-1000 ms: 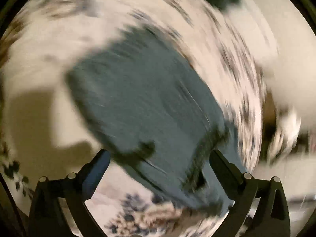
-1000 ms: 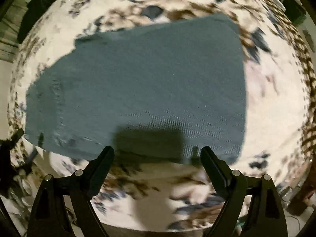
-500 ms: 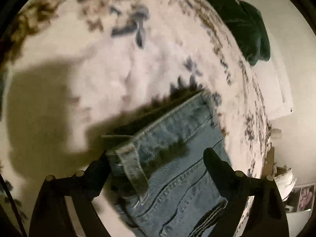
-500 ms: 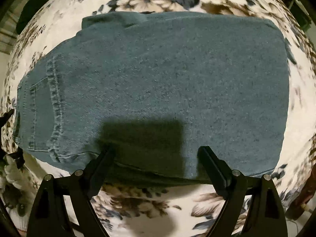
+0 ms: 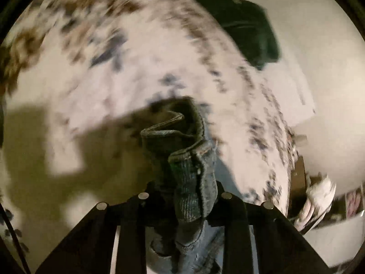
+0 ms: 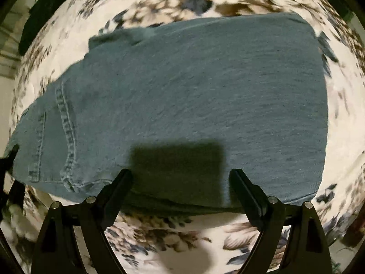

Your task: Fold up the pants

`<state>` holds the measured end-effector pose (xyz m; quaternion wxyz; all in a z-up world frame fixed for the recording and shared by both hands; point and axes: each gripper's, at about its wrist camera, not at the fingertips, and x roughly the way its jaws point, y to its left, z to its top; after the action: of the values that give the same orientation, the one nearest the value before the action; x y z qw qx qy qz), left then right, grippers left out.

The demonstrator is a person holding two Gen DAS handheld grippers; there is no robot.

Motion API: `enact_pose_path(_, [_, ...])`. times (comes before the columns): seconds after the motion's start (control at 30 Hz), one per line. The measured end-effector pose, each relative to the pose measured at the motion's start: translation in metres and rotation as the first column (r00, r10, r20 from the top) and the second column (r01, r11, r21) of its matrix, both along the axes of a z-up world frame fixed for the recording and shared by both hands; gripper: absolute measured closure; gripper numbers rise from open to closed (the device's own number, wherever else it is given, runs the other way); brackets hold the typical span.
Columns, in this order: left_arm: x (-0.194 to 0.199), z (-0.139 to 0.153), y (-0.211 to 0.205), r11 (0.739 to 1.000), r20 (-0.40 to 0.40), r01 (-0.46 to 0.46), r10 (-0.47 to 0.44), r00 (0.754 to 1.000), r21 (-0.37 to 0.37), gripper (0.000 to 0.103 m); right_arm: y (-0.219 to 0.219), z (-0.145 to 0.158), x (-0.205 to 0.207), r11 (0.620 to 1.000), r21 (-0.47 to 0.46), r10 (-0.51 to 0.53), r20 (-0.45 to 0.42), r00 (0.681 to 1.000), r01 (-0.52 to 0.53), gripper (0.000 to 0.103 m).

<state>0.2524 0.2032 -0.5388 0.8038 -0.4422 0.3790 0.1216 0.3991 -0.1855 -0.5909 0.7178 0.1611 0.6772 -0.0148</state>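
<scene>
The blue denim pants (image 6: 194,91) lie folded flat on a floral bedspread (image 6: 173,242), with a pocket and seams at the left end. My right gripper (image 6: 180,173) hangs open over their near edge, its fingers apart and empty, and its shadow falls on the denim. In the left wrist view a bunched corner of the pants (image 5: 182,137) stands up between the fingers of my left gripper (image 5: 187,187). Its jaws are closing and pinch that thick fold of cloth, lifted off the bedspread (image 5: 114,57).
A dark green garment (image 5: 248,22) lies at the bed's far edge, also seen as a dark green garment (image 6: 45,6) at the upper left. Beyond the bed's right edge are pale floor and some white clutter (image 5: 319,194).
The left gripper's jaws went from wide apart around the waistband corner to pinched on it, and the denim now bunches upward. The right gripper sank slightly toward the pants, still open.
</scene>
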Motion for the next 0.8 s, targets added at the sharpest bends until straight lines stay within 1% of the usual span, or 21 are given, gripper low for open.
enact_pose_path(0.03, [0.002,0.01,-0.008,1.0,0.022,0.017,-0.017,1.0,0.024,0.081,-0.007,0.001,-0.001,1.0,0.009,-0.011,0.001,1.0,0.011,0.012])
enact_pose_path(0.07, [0.004,0.027,-0.022,0.997,0.048,0.052,-0.055,0.997,0.054,0.082,-0.015,0.003,-0.001,1.0,0.019,-0.023,0.007,1.0,0.023,0.012])
enact_pose_path(0.1, [0.008,0.039,-0.035,0.994,0.06,0.073,-0.078,0.995,0.082,0.082,-0.021,0.006,-0.002,0.999,0.025,-0.03,0.011,0.999,0.029,0.012])
enact_pose_path(0.13, [0.014,0.046,-0.044,0.992,0.077,0.092,-0.099,0.992,0.089,0.082,-0.03,0.009,-0.004,0.999,0.03,-0.038,0.017,0.999,0.037,0.013])
enact_pose_path(0.17, [0.018,0.056,-0.06,0.986,0.091,0.132,-0.142,0.986,0.106,0.082,-0.037,0.011,-0.004,0.999,0.03,-0.042,0.021,0.999,0.042,0.013])
enact_pose_path(0.2, [0.023,0.068,-0.082,0.972,0.084,0.178,-0.193,0.978,0.154,0.082,-0.045,0.015,-0.006,0.998,0.034,-0.048,0.029,0.998,0.047,0.013])
enact_pose_path(0.27, [0.03,0.077,-0.125,0.95,0.077,0.26,-0.276,0.958,0.174,0.082,-0.065,0.024,-0.013,0.998,0.029,-0.062,0.039,0.997,0.06,0.014])
enact_pose_path(0.3, [0.034,0.077,-0.159,0.932,0.056,0.314,-0.329,0.943,0.182,0.082,-0.074,0.028,-0.017,0.997,0.026,-0.068,0.042,0.997,0.067,0.014])
enact_pose_path(0.37, [0.04,0.07,-0.211,0.898,0.014,0.397,-0.407,0.914,0.192,0.083,-0.103,0.039,-0.029,0.996,0.007,-0.086,0.045,0.995,0.086,0.014])
enact_pose_path(0.43, [0.042,0.057,-0.252,0.873,-0.022,0.45,-0.454,0.891,0.187,0.083,-0.133,0.048,-0.043,0.993,-0.019,-0.114,0.043,0.993,0.115,0.014])
enact_pose_path(0.47, [0.047,0.042,-0.277,0.858,-0.054,0.485,-0.483,0.874,0.173,0.083,-0.146,0.052,-0.047,0.992,-0.032,-0.124,0.041,0.991,0.125,0.014])
enact_pose_path(0.5, [0.051,0.029,-0.294,0.847,-0.08,0.511,-0.505,0.86,0.146,0.083,-0.16,0.055,-0.051,0.99,-0.048,-0.133,0.04,0.99,0.135,0.014])
enact_pose_path(0.53, [0.052,0.022,-0.305,0.839,-0.097,0.527,-0.518,0.85,0.135,0.084,-0.171,0.055,-0.052,0.988,-0.063,-0.14,0.041,0.989,0.143,0.014])
enact_pose_path(0.6, [0.054,0.0,-0.332,0.816,-0.134,0.568,-0.554,0.822,0.11,0.084,-0.191,0.056,-0.055,0.983,-0.097,-0.151,0.04,0.988,0.154,0.014])
enact_pose_path(0.63, [0.054,-0.007,-0.342,0.806,-0.145,0.584,-0.569,0.81,0.097,0.084,-0.204,0.056,-0.059,0.981,-0.111,-0.159,0.037,0.987,0.162,0.014])
enact_pose_path(0.67, [0.05,-0.017,-0.357,0.789,-0.17,0.609,-0.591,0.789,0.083,0.084,-0.218,0.056,-0.062,0.978,-0.109,-0.173,0.033,0.984,0.176,0.014])
enact_pose_path(0.7, [0.05,-0.026,-0.366,0.778,-0.191,0.624,-0.604,0.774,0.072,0.084,-0.223,0.055,-0.061,0.978,-0.104,-0.18,0.029,0.983,0.182,0.014])
enact_pose_path(0.73, [0.046,-0.029,-0.373,0.77,-0.204,0.635,-0.612,0.764,0.068,0.083,-0.232,0.055,-0.061,0.977,-0.093,-0.19,0.023,0.982,0.191,0.014])
enact_pose_path(0.77, [0.044,-0.03,-0.377,0.766,-0.217,0.638,-0.613,0.76,0.071,0.083,-0.238,0.055,-0.057,0.976,-0.076,-0.201,0.025,0.979,0.202,0.014])
enact_pose_path(0.8, [0.045,-0.026,-0.377,0.764,-0.231,0.639,-0.608,0.759,0.089,0.083,-0.245,0.056,-0.056,0.976,-0.044,-0.213,0.032,0.976,0.214,0.014])
